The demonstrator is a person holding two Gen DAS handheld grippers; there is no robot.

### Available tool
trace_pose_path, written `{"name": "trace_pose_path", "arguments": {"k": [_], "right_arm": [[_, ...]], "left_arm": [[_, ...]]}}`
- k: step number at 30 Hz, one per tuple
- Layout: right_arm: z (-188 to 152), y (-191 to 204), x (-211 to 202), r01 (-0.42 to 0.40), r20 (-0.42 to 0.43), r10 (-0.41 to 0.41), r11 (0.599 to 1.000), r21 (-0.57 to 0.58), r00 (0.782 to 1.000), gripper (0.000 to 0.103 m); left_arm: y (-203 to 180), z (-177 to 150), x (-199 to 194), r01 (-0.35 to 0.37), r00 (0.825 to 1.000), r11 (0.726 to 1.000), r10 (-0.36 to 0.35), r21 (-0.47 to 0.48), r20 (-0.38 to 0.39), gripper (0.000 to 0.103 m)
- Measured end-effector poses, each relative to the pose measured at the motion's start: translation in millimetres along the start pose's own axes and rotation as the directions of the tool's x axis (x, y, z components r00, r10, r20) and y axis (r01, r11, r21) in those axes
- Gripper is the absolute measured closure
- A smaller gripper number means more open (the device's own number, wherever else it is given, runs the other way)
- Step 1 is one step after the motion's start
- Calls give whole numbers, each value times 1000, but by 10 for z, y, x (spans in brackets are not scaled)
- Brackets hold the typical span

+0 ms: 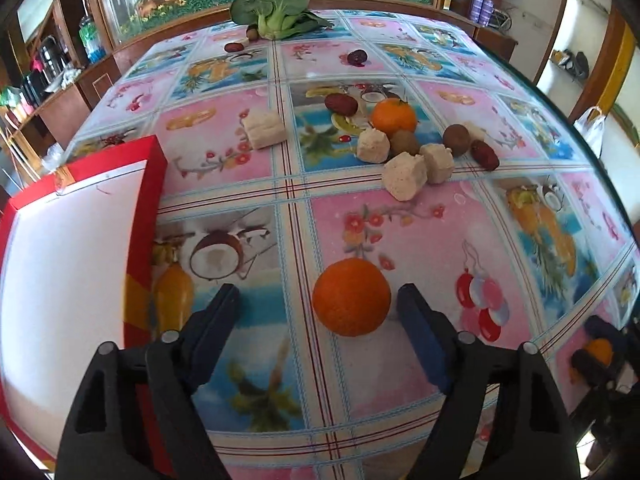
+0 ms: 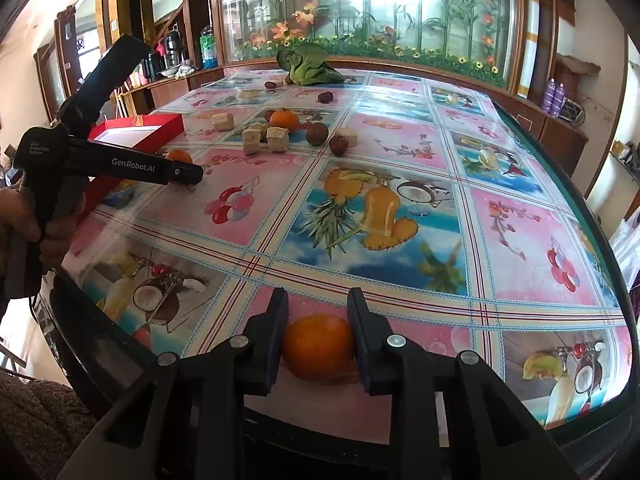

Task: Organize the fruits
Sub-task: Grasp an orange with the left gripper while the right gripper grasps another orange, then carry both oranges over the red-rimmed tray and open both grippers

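Note:
In the left wrist view my left gripper (image 1: 318, 300) is open, its fingers either side of an orange (image 1: 351, 297) that rests on the table, nearer the right finger. A red box with a white inside (image 1: 72, 248) stands at the left. In the right wrist view my right gripper (image 2: 318, 312) is shut on a second orange (image 2: 319, 347) near the table's front edge. Farther back lie a third orange (image 1: 394, 115), dark red dates (image 1: 341, 104), brown round fruits (image 1: 456, 135) and beige cubes (image 1: 404, 176). The left gripper body (image 2: 120, 164) shows at the left of the right wrist view.
A leafy green vegetable (image 1: 276, 10) lies at the table's far edge. The table (image 1: 420, 364) has a fruit-print cover under glass. A wooden cabinet with a flower mural (image 2: 360, 20) stands behind it. The table's right edge (image 1: 592, 152) curves close by.

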State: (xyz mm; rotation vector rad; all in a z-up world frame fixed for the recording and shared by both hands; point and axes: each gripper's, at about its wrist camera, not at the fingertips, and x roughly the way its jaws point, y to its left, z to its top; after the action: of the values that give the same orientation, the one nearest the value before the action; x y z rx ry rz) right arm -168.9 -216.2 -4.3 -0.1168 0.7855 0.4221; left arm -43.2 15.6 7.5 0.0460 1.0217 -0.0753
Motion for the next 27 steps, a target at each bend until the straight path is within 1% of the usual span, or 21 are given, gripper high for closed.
{"name": "trace_pose_path", "arguments": {"k": [2,4,8,9,10,13,14,16,18,21,23,24,26,27], "right_arm": [[7,15,-2,8,0,-8,1000,-1,1000,74],[19,42,-7,-1,0,1,1000,-1,1000,74],[96,183,-23,-9,21,10,1000,-30,1000,74],[142,216,-29,-18,30,19,999,-31,999,74],[173,229,-27,-25,35,26,999,-32,999,74],[323,321,7,-37,52,38,999,-34,998,74],[397,359,26,-54,59,55,998,-28,997,74],[518,433,64,-88,73,89,996,-17,993,74],[653,550,113,-119,84,121,993,-24,989,74],[897,848,238,-179,90,183,982,-55,979,74],[1028,1062,316,-234,86,240,970,-71,967,74],[1105,1224,363,-271,83,277,959,-83,957,74],[1183,1459,436,-310,74,319,944,-113,945,75],[1220,1639,490,-328,65,339,935,-134,939,75]], "left_arm": [[-13,-3,-10,7,1000,1000,-7,9,12,29],[-38,-1,-32,18,1000,1000,-19,24,25,45],[-49,8,-52,42,998,999,-44,34,43,61],[-47,9,-62,59,997,998,-60,31,44,68],[-53,8,-73,63,997,998,-64,29,43,68],[-64,-23,-103,41,998,998,-44,41,53,68],[-52,-37,-125,37,998,999,-39,38,56,68],[-4,-71,-232,16,996,999,-19,29,84,68],[55,-99,-371,-22,992,1000,20,20,124,68],[207,-147,-615,-81,979,997,82,-12,188,68],[336,-187,-761,-132,965,991,137,-38,225,68],[410,-208,-821,-152,958,987,161,-55,237,68],[581,-263,-929,-201,943,975,218,-94,253,68],[661,-294,-969,-225,934,968,247,-111,258,68]]}}
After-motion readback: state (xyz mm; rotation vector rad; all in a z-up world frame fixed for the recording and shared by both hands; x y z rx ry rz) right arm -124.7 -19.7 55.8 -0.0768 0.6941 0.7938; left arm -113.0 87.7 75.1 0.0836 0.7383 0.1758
